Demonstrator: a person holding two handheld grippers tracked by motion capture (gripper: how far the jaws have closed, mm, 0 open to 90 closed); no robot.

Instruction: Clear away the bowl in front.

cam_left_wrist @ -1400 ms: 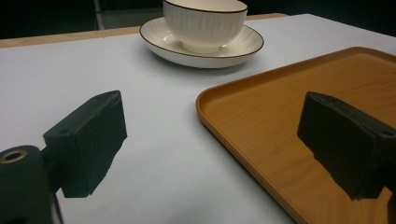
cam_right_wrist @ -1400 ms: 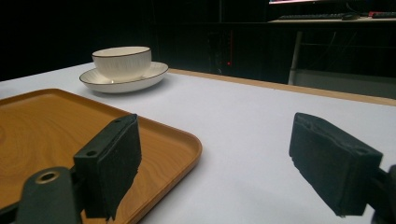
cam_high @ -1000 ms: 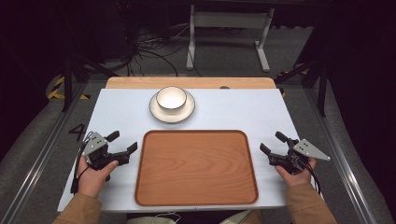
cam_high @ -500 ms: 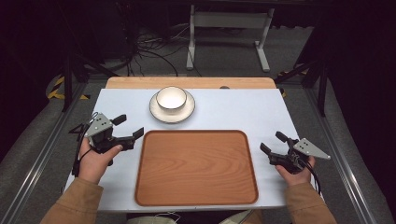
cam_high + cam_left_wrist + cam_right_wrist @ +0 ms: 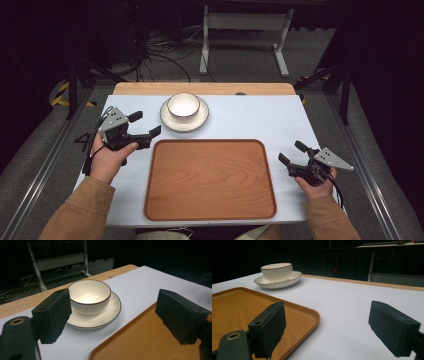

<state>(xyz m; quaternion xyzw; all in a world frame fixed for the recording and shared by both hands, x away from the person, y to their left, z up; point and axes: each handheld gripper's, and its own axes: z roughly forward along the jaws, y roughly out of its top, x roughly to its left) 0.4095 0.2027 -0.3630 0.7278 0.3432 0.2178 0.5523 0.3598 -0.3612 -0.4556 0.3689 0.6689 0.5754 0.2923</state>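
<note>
The left gripper point(image 5: 146, 124) hovers above the white table point(image 5: 260, 120) with its jaws spread wide and nothing between them — aimed at the white bowl point(image 5: 183, 106), which sits in its saucer point(image 5: 184, 121) at the table's far edge, just beyond the wooden tray point(image 5: 210, 180). The right gripper point(image 5: 292, 154) rests low beside the tray's right rim — jaws likewise apart, empty.

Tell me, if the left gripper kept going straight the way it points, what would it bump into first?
Most likely the white bowl on its saucer. The left gripper is open and empty, aimed over the corner of the wooden tray. Depth is hard to judge, so it might pass above.
</note>
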